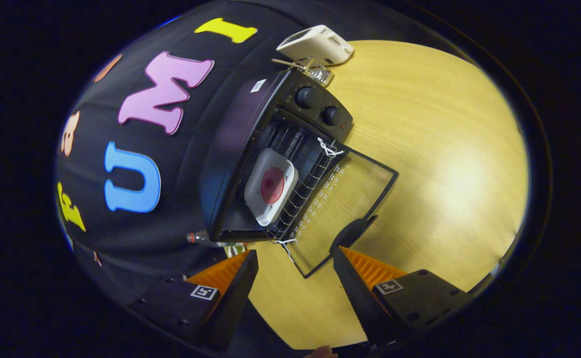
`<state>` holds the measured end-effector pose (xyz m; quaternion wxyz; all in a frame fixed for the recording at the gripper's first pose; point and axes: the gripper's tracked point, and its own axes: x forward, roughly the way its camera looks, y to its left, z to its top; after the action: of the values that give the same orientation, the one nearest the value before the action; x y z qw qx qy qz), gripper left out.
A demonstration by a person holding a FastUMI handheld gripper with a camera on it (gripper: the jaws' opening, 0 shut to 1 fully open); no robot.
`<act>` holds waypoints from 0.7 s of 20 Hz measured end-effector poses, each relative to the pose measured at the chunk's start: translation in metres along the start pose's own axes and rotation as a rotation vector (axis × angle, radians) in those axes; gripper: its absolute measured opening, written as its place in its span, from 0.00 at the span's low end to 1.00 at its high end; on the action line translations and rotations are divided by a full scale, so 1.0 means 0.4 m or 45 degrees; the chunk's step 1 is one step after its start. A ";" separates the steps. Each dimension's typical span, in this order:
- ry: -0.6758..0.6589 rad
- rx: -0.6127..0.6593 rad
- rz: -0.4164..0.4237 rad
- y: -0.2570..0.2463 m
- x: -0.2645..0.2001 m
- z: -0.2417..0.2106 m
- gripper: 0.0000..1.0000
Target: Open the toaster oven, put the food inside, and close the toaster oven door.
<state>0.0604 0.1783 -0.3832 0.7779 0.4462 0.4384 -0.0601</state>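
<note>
The black toaster oven (250,144) stands on the wooden table (444,149), seen rolled sideways. Its glass door (342,211) lies fully open, flat toward me, with its dark handle (352,232) near one fingertip. Inside, on the wire rack (302,191), rests a white square plate (270,186) carrying a round red piece of food (272,185). My gripper (295,253) hovers just in front of the open door, open, with nothing between its fingers. One corner of the door reaches into the gap between them.
Two black knobs (317,105) sit on the oven's control panel. A white box-shaped device (316,45) and a clear glass object (320,73) stand on the table behind the oven. A small bottle (198,237) lies beside the oven. Bare tabletop spreads beyond the door.
</note>
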 end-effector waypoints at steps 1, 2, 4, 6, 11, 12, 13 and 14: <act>-0.010 -0.115 -0.016 -0.014 -0.023 -0.004 0.98; -0.022 -0.234 -0.034 -0.029 -0.043 -0.005 0.98; -0.039 -0.454 -0.070 -0.057 -0.071 -0.009 0.98; -0.041 -0.646 -0.115 -0.093 -0.084 -0.025 0.98; -0.035 -0.943 -0.214 -0.176 -0.053 -0.069 0.99; -0.033 -0.989 -0.226 -0.186 -0.038 -0.079 0.99; -0.028 -1.034 -0.233 -0.195 -0.024 -0.091 0.99; -0.022 -1.078 -0.243 -0.207 -0.008 -0.102 0.99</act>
<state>-0.0073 0.1585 -0.4426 0.8870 0.0448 0.4569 0.0497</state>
